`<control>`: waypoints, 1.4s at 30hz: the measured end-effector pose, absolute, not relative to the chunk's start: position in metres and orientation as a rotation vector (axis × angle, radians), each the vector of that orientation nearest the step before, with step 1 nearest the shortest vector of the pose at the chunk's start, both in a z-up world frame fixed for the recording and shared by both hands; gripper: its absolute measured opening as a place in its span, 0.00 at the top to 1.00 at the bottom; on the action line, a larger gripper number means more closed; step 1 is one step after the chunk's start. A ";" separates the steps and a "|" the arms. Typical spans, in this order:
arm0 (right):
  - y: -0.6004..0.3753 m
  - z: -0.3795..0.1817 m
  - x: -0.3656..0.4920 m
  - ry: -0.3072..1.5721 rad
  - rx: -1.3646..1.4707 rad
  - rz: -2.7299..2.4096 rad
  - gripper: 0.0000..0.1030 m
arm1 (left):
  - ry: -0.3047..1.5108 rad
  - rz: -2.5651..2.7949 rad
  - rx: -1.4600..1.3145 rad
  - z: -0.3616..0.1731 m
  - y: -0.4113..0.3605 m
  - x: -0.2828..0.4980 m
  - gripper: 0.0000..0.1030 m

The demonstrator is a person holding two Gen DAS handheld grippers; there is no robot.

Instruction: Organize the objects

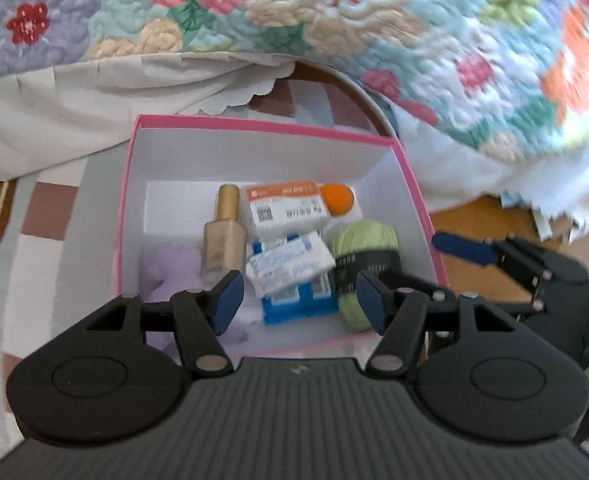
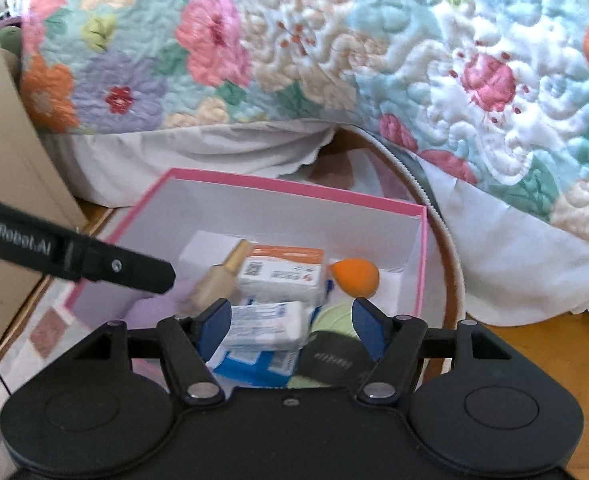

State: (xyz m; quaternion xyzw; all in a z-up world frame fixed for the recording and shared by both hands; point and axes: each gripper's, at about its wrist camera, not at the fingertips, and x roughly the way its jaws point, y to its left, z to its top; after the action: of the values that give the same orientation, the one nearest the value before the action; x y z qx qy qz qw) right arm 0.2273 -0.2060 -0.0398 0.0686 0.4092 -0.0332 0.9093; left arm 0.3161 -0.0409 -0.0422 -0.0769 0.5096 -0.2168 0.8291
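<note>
1. The left gripper point(image 1: 300, 300) and right gripper point(image 2: 292, 324) are hovering with jaws apart, holding nothing.
2. The glass foundation bottle point(image 1: 223, 236) is lying inside the pink box point(image 1: 254, 125).
3. Being slippery and probably fragile, it is best grasped across the body.

Bottle point(image 1: 224, 236) left of yarn point(image 1: 364, 248), boxed.

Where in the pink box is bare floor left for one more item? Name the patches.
Bare white floor shows in the box along the far wall, behind the bottle and left of it, above the purple cloth. The right half is crowded: cartons, sponge and yarn touch or overlap.
</note>
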 end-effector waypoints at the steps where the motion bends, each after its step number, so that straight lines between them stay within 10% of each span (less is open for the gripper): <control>1: -0.202 -0.038 0.225 0.835 0.135 -0.077 0.30 | 1.076 -0.457 -0.147 -0.040 -0.040 0.310 0.40; 42: -0.138 0.045 0.093 0.804 0.243 -0.096 0.25 | 1.053 -0.254 -0.001 0.009 0.027 0.166 0.28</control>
State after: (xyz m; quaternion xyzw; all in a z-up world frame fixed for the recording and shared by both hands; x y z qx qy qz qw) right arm 0.0934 -0.1383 0.0451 0.1181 0.3900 -0.0465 0.9120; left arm 0.1660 0.0269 0.0091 -0.0003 0.5013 -0.1211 0.8567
